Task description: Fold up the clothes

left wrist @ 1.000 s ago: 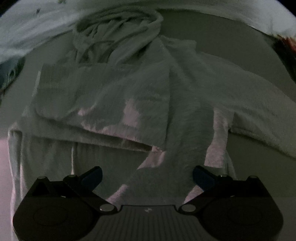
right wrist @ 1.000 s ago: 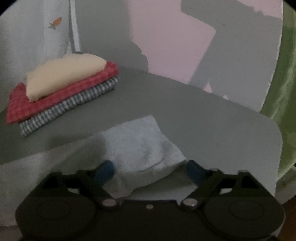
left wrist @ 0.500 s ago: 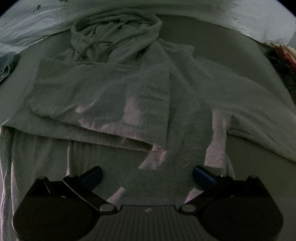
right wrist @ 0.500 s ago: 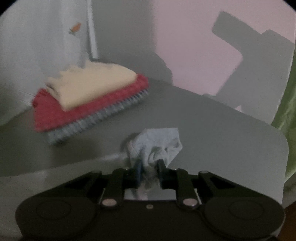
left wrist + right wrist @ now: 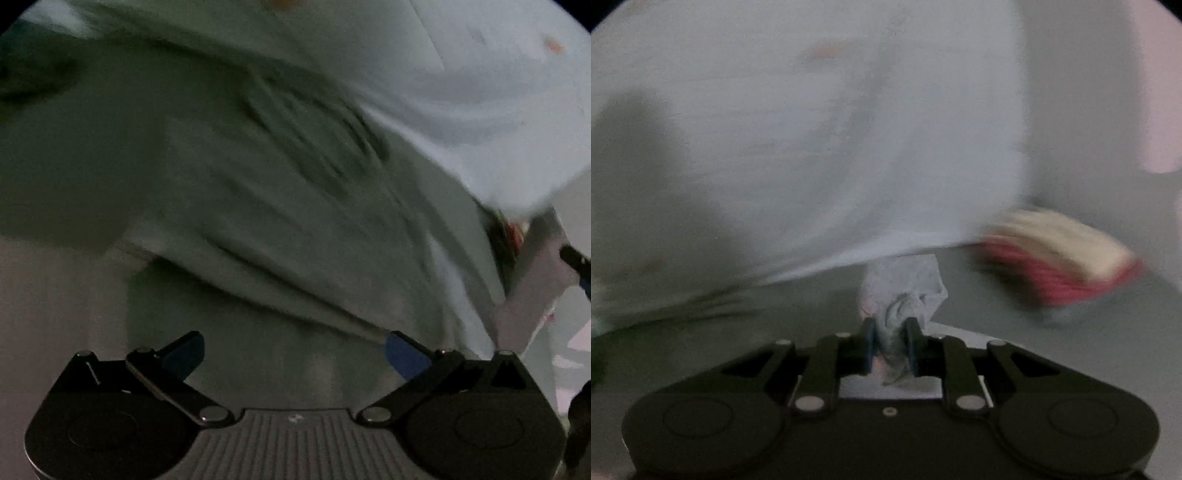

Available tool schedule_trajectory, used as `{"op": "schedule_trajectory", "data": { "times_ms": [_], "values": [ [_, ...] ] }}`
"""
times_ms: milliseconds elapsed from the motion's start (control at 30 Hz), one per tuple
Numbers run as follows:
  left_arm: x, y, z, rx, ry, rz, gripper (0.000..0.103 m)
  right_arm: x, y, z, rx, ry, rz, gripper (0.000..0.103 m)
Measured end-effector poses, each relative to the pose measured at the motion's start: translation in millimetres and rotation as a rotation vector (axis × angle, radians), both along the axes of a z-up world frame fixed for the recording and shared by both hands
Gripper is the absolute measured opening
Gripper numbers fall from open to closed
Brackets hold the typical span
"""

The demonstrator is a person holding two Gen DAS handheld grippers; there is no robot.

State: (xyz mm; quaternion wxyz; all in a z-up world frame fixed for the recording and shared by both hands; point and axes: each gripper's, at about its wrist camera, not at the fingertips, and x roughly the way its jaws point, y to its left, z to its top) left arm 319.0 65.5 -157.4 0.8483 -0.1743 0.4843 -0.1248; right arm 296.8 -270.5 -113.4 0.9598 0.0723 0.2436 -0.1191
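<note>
The right gripper (image 5: 891, 341) pinches a sleeve (image 5: 905, 284) tight. The left gripper (image 5: 293, 354) is wide open, holding nothing — the grey hoodie (image 5: 277, 206) lies just ahead, blurry.

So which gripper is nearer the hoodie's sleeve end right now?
Right. The right gripper is shut on the sleeve end, the cloth bunched between its fingers. The left gripper is open over the grey hoodie body, gripping nothing.

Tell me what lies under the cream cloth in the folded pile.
Under the cream cloth a red cloth shows. Below that, the blur hides any other layer. The right claw grips a grey garment.
</note>
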Motion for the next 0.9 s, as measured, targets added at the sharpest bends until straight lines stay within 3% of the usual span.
{"op": "schedule_trajectory", "data": {
  "times_ms": [100,233,300,467,567,667,767,900],
  "values": [
    [1,83,12,-0.008,-0.053,0.109,0.103,12,109,8,-0.04,-0.014,0.212,0.018],
    [-1,176,4,-0.091,-0.054,0.302,0.103,28,254,18,-0.093,-0.032,0.494,0.02],
    [0,212,-10,-0.143,-0.024,0.394,0.103,36,327,23,-0.12,-0.042,0.636,0.03],
    [7,249,-41,-0.198,0.009,0.484,0.103,45,335,5,-0.136,0.053,0.647,0.046],
    [9,245,-39,-0.185,-0.001,0.457,0.103,51,339,-7,-0.145,0.111,0.651,0.05],
    [19,230,-42,-0.131,-0.014,0.421,0.103,56,298,-16,-0.129,0.198,0.548,0.053],
    [28,217,-47,-0.06,-0.039,0.388,0.103,54,280,-28,-0.207,0.235,0.509,0.054],
    [34,214,-46,-0.059,-0.028,0.351,0.103,53,266,-43,-0.308,0.274,0.487,0.059]
  ]
}}
